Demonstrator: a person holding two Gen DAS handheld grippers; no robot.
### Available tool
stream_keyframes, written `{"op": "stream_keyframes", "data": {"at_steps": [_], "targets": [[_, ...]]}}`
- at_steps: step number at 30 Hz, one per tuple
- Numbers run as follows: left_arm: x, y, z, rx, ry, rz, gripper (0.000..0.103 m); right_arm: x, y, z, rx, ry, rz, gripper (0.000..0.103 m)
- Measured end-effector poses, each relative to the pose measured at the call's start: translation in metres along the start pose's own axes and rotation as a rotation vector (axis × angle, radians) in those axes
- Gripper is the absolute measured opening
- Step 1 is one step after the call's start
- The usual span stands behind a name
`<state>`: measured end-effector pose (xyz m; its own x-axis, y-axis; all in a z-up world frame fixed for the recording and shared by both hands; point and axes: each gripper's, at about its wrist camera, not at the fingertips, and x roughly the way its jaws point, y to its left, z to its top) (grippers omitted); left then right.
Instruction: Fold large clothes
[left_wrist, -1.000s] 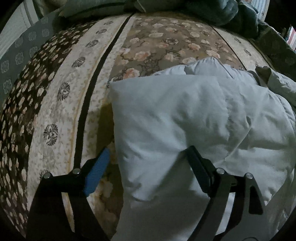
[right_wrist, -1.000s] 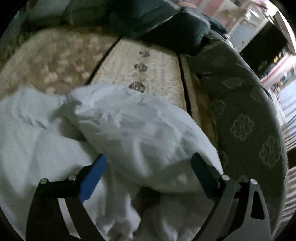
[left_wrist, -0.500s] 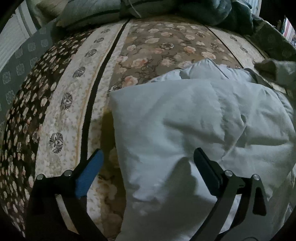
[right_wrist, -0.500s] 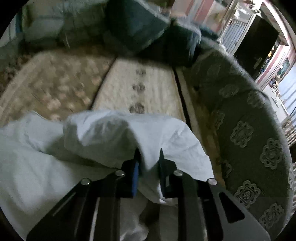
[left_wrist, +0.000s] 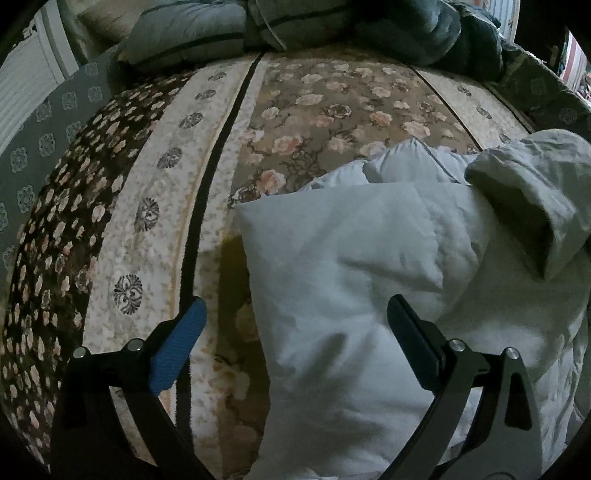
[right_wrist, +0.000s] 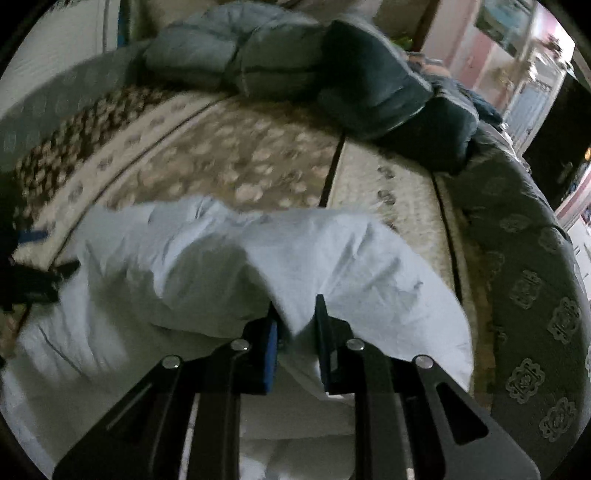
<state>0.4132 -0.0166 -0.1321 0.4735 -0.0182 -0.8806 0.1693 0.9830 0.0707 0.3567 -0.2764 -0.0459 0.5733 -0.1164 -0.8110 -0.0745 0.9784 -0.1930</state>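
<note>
Fingers (right_wrist: 321, 332) of the right gripper (right_wrist: 295, 332) — angled downward — pinch the white garment (right_wrist: 351, 266).

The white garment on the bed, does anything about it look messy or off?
Yes. The garment lies bunched and puffy rather than flat, with a flap turned over at its right side. The right claw pinches a raised fold; the left claw stands open over its near-left part.

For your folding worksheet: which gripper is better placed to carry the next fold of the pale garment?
Right. The right gripper is shut on a fold of the pale garment; the left gripper is open above it, holding nothing.
</note>
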Motion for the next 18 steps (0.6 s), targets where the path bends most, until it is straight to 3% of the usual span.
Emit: {"op": "stream_keyframes", "data": {"at_steps": [3, 6, 8, 12, 13, 15, 18], "targets": [[0.001, 0.001, -0.001, -0.002, 0.007, -0.012, 0.097, 0.019, 0.001, -0.009, -0.003, 0.060, -0.031, 0.019], [0.002, -0.006, -0.002, 0.016, 0.015, -0.043, 0.097, 0.033, -0.002, -0.021, -0.022, 0.096, -0.035, 0.031], [0.003, -0.012, -0.003, 0.035, 0.010, -0.030, 0.098, 0.035, -0.001, -0.026, -0.042, 0.108, -0.055, 0.056], [-0.002, -0.018, -0.004, 0.046, 0.009, -0.044, 0.098, 0.013, -0.008, -0.038, -0.067, 0.107, -0.055, 0.062], [-0.004, -0.018, -0.004, 0.044, 0.008, -0.059, 0.098, 0.006, -0.013, -0.040, -0.072, 0.097, -0.064, 0.069], [-0.010, -0.024, -0.004, 0.040, 0.001, -0.094, 0.098, -0.010, -0.028, -0.045, -0.089, 0.074, -0.111, 0.078], [-0.025, -0.040, -0.004, 0.048, -0.007, -0.142, 0.098, -0.015, -0.055, -0.057, -0.127, 0.084, -0.214, 0.080]]}}
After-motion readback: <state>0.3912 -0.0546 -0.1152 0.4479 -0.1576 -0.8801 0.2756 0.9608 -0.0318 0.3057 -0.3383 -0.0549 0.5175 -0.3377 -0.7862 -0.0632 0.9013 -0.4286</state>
